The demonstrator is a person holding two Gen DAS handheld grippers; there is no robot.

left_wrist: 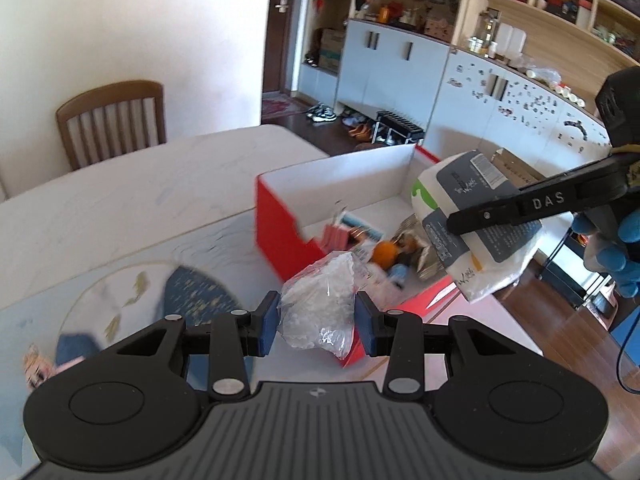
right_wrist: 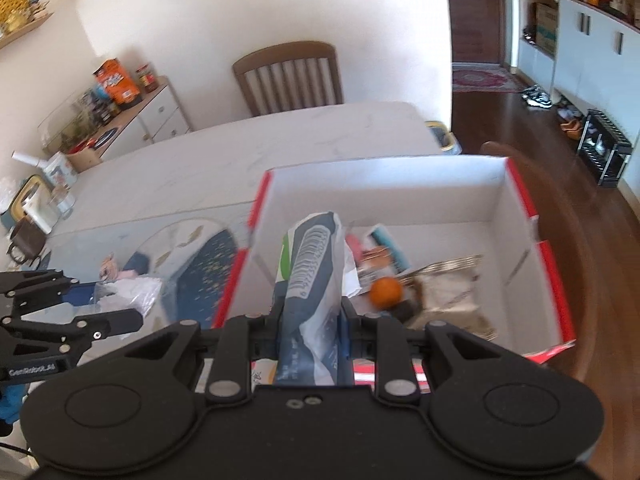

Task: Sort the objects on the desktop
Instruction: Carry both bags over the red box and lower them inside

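Far left, a wooden slat-back chair [left_wrist: 112,122] stands behind the pale marble-look worktop [left_wrist: 140,184], w/ a round blue-and-cream illustrated mat [left_wrist: 192,292] lying on the near part. Left claw [left_wrist: 316,320] is clamped on a crumpled clear plastic bag [left_wrist: 320,300], blue pads pressing it from both sides; bag hangs just at the near-left corner of the red cardboard box w/ white inside [left_wrist: 280,224]. In the box: a small orange fruit [left_wrist: 386,252], a pink packet [left_wrist: 336,238], a silvery-brown foil snack bag [left_wrist: 420,256], other bits too blurred to tell. Right of that, the right claw [right_wrist: 310,320] is closed tight on a white-and-grey soft tissue pack w/ green mark [left_wrist: 472,216], held above the box's right part. From the right wrist cam the pack [right_wrist: 312,276] sticks up between the pads, over the box's near-left area, fruit [right_wrist: 386,291] beside it. A blue-gloved hand [left_wrist: 616,248] shows at far right edge.
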